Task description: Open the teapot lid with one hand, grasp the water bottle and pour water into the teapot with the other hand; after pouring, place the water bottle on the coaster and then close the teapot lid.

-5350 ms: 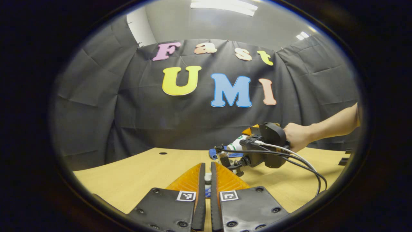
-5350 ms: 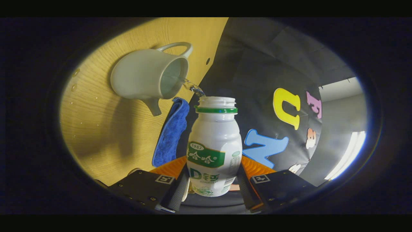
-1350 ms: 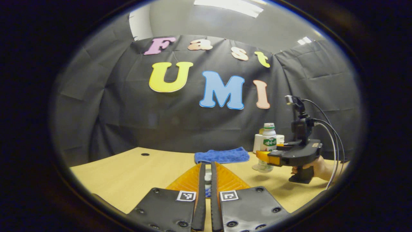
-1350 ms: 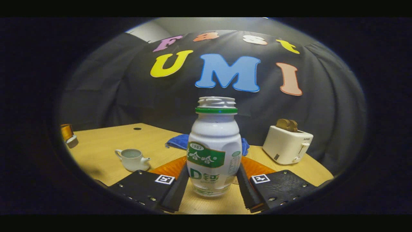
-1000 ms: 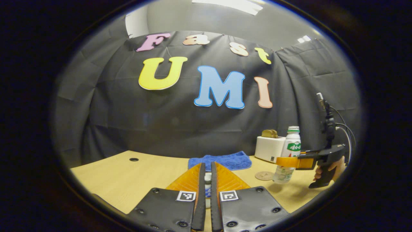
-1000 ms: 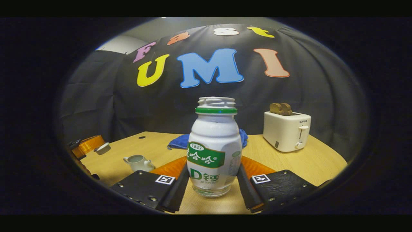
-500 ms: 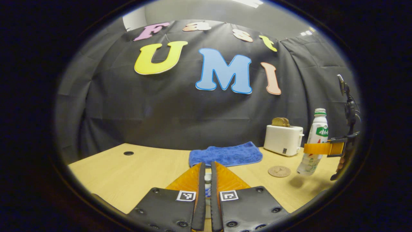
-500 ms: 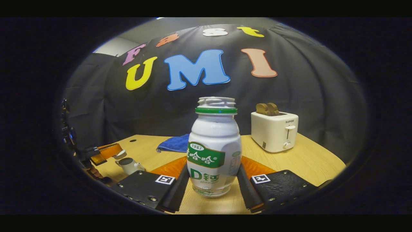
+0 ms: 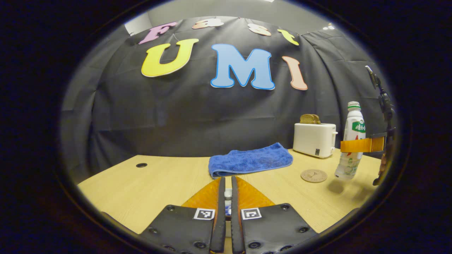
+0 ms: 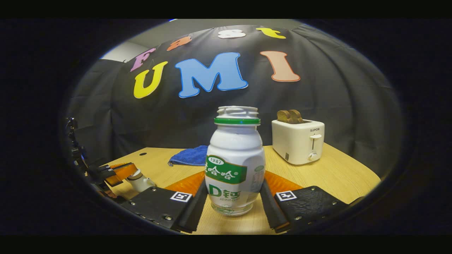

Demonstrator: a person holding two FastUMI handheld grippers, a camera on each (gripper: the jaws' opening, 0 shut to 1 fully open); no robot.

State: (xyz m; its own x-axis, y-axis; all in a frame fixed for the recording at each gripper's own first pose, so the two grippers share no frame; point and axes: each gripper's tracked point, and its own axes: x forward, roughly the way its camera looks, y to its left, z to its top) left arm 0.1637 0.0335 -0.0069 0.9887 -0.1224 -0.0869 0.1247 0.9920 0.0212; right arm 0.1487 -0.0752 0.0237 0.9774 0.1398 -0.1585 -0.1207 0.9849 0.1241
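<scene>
My right gripper (image 10: pixel 233 184) is shut on the white water bottle (image 10: pixel 235 160), which stands upright and uncapped. In the left gripper view the water bottle (image 9: pixel 350 141) hangs a little above the table, just right of the round coaster (image 9: pixel 314 175), with the right gripper (image 9: pixel 357 145) around its middle. My left gripper (image 9: pixel 228 180) is shut on the small white teapot lid (image 9: pixel 228 193). In the right gripper view the left gripper (image 10: pixel 118 172) holds the lid right over the white teapot (image 10: pixel 141 182) at the far left.
A white toaster (image 9: pixel 314 139) with bread stands at the back right, behind the coaster. A folded blue cloth (image 9: pixel 250 160) lies mid-table near the wall. The wooden table (image 9: pixel 159 183) has a cable hole (image 9: pixel 141 165) at the back left.
The bottle was tilted, pouring into the teapot; it now stands upright and has been carried right, beyond the coaster. My left gripper has brought the lid down over the teapot.
</scene>
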